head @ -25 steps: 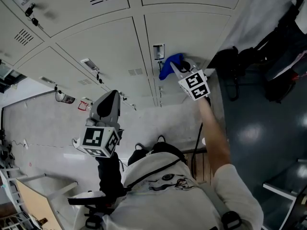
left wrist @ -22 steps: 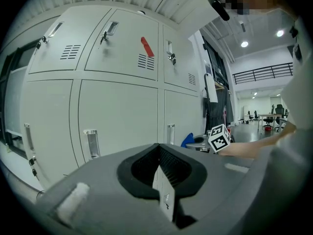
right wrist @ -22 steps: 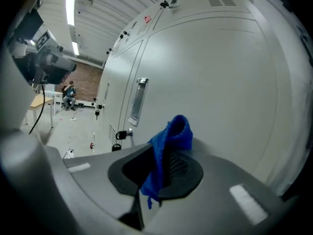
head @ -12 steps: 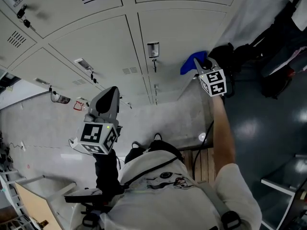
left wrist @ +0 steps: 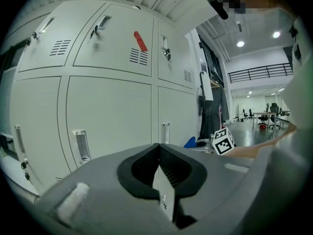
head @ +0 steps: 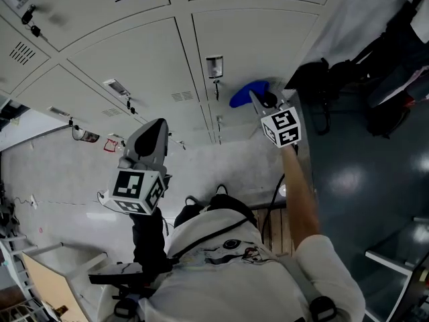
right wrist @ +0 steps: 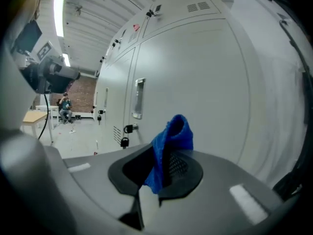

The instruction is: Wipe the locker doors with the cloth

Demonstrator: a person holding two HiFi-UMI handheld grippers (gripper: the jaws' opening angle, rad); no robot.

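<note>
Gripping the blue cloth [right wrist: 169, 140] between clenched jaws, the right gripper [right wrist: 161, 168] held it low at a grey locker door [head: 258, 42]. It sat right of the door's handle [head: 214, 67] and near the bank's right edge, where a dark bag [head: 320, 79] crowded close. Bare door panel lay open above and left of the cloth. The left gripper [left wrist: 160, 170] hung well apart on the left, its jaws closed together on nothing, facing the lockers. Pale floor [head: 221, 166] lay between the lockers and the person.
</note>
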